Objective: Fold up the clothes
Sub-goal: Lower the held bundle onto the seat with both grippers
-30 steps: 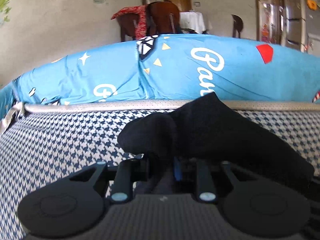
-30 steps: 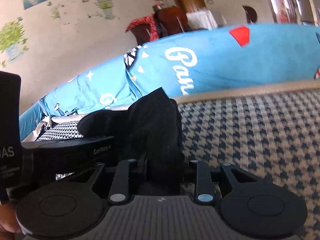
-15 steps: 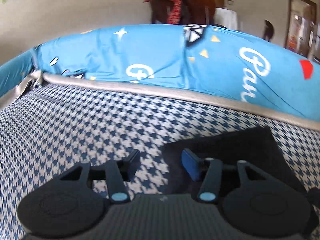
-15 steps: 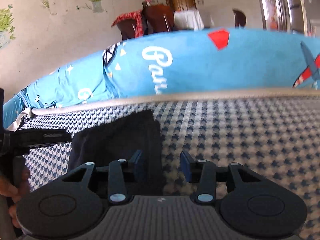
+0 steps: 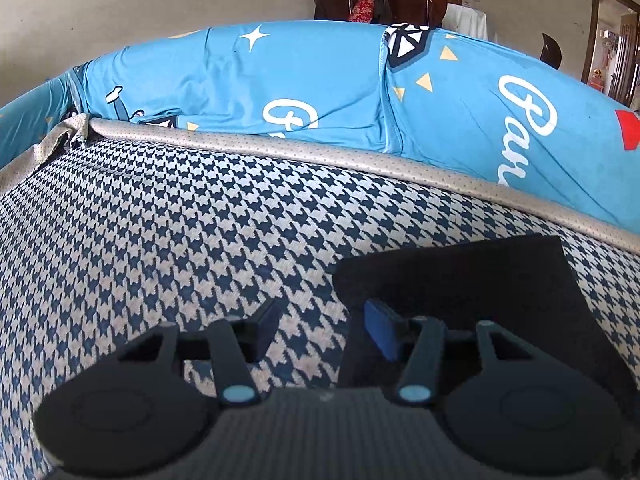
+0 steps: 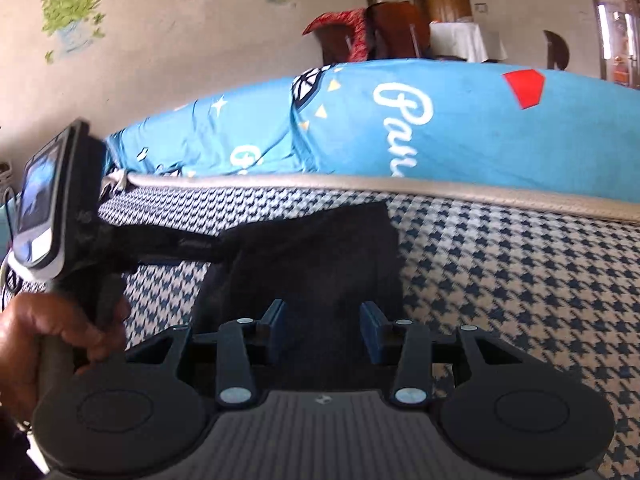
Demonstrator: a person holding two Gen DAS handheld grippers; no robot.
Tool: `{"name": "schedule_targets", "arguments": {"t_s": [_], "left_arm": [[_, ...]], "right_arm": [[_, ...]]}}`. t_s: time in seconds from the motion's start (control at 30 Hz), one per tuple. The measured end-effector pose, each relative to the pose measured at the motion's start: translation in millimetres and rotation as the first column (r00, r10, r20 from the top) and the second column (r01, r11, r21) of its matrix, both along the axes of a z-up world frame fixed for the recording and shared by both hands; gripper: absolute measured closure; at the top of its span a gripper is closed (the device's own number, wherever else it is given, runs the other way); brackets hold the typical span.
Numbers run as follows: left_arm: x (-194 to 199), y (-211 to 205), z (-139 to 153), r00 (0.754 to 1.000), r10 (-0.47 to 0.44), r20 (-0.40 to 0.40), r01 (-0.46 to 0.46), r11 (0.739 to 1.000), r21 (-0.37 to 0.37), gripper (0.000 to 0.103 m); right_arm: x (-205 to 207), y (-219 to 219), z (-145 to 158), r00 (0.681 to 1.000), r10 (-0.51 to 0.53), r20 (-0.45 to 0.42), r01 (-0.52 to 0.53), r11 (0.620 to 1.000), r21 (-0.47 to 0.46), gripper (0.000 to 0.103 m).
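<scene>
A black garment (image 5: 472,280) lies folded flat on the houndstooth cushion (image 5: 160,240). My left gripper (image 5: 320,326) is open at its left edge: the right finger hovers over the cloth, the left over bare cushion. In the right wrist view the same black garment (image 6: 320,256) lies straight ahead, and my right gripper (image 6: 323,330) is open over its near edge with nothing pinched. The other hand-held gripper (image 6: 64,216), gripped by a person's hand (image 6: 48,340), shows at the left of that view.
A grey piped edge (image 5: 320,156) bounds the cushion at the back. Behind it rises a blue printed backrest cover (image 5: 320,80). Further off are dark chairs with a red cloth (image 6: 352,28), a white-covered table (image 6: 464,40) and doorways.
Both grippers were shut on the bunched black garment a second ago. They have opened and let it go; it now lies flat, and both grippers have drawn back slightly.
</scene>
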State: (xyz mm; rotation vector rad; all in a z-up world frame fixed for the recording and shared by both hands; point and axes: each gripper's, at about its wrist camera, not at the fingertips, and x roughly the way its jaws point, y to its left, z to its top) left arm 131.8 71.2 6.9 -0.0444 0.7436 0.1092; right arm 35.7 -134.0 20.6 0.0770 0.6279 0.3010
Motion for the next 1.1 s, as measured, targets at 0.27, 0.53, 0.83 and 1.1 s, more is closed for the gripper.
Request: {"name": "schedule_targets", "arguments": {"t_s": [0.27,0.53,0.83,1.1], "left_arm": [[9,0,-19,1.000,0.018,-0.025,-0.018,1.000,-0.002,0.048],[15,1,-26,0.997,0.066,-0.038,-0.066,0.998,0.023,0.034],[10,10,-19,0.995,0.087,-0.058,-0.089,0.996,-0.027,0.021],[-20,3,-1,0.997,0.044,-0.066,-0.046,0.998,-0.034,0.017]], "right_arm": [[1,11,-18,0.999,0.017,-0.049,-0.024,0.991,-0.131,0.063],[-3,14,-24,0.996,0.043,-0.076,-0.057,0.981,-0.188,0.062],[0,8,-20,0.993,0.028,-0.114,-0.045,0.989,-0.144,0.062],[7,-13,-5,0.991,-0.069,-0.112,0.062,0.996,-0.061,0.062]]}}
